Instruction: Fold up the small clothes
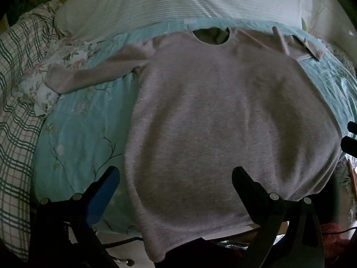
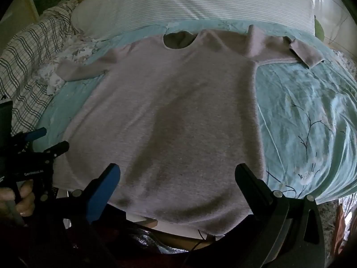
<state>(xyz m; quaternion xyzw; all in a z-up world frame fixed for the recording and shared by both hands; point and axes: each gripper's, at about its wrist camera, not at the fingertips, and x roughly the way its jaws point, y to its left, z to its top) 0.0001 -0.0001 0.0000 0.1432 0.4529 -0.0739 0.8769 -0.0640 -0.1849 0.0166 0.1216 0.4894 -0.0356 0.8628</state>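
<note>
A pale grey-pink long-sleeved top (image 1: 223,111) lies flat on the bed, neck hole (image 1: 210,36) at the far side, hem hanging over the near edge. It also fills the right wrist view (image 2: 174,111). Its left sleeve (image 1: 89,73) stretches out to the left; its right sleeve (image 2: 290,49) is bent back with the cuff folded. My left gripper (image 1: 176,176) is open and empty above the hem's left part. My right gripper (image 2: 178,174) is open and empty above the hem's right part. The left gripper also shows at the left of the right wrist view (image 2: 48,139).
A teal floral sheet (image 2: 312,122) covers the bed. A white striped pillow (image 1: 178,2) lies behind the top. A plaid blanket (image 1: 15,111) and a floral cloth (image 1: 55,67) lie at the left. The bed's near edge (image 2: 178,234) is just below the hem.
</note>
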